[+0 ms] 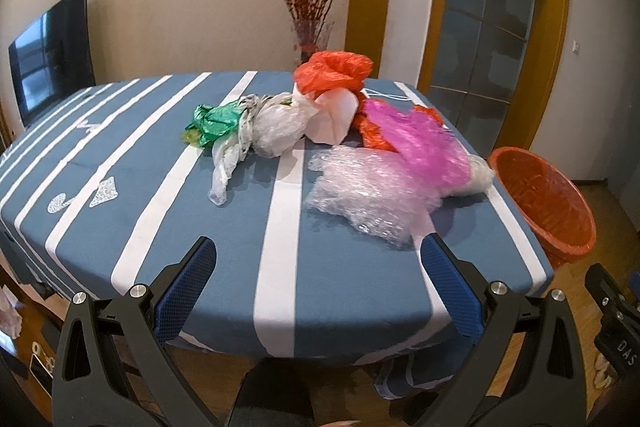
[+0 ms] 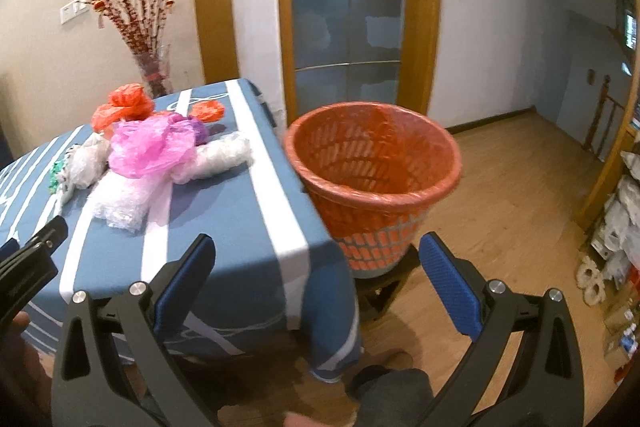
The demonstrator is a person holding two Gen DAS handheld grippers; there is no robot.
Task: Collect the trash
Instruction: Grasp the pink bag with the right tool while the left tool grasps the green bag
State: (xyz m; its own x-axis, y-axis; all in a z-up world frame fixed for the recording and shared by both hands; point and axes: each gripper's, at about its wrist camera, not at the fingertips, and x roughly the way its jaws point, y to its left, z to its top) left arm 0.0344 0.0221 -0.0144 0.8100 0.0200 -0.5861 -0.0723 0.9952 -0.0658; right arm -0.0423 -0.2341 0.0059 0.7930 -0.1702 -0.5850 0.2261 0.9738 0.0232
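Observation:
Crumpled trash lies in a heap on the blue striped table point(image 1: 168, 227): a green foil wad point(image 1: 212, 123), clear plastic bags point(image 1: 264, 135), bubble wrap point(image 1: 368, 195), a pink bag point(image 1: 420, 143) and an orange bag point(image 1: 332, 71). The right wrist view shows the same heap, with the pink bag point(image 2: 154, 147) and bubble wrap point(image 2: 124, 203). An orange mesh bin point(image 2: 372, 179) with a red liner stands off the table's right edge, on a dark stool. My left gripper point(image 1: 320, 267) is open above the near table edge, short of the bubble wrap. My right gripper point(image 2: 316, 263) is open, empty, near the table corner.
A glass vase point(image 1: 312, 35) of red branches stands behind the table. A TV point(image 1: 52, 51) hangs at the left wall. Wooden-framed glass doors point(image 2: 348, 7) are behind the bin. Shelves with packaged goods point(image 2: 616, 219) line the right wall. Wooden floor point(image 2: 512, 195) spreads to the right.

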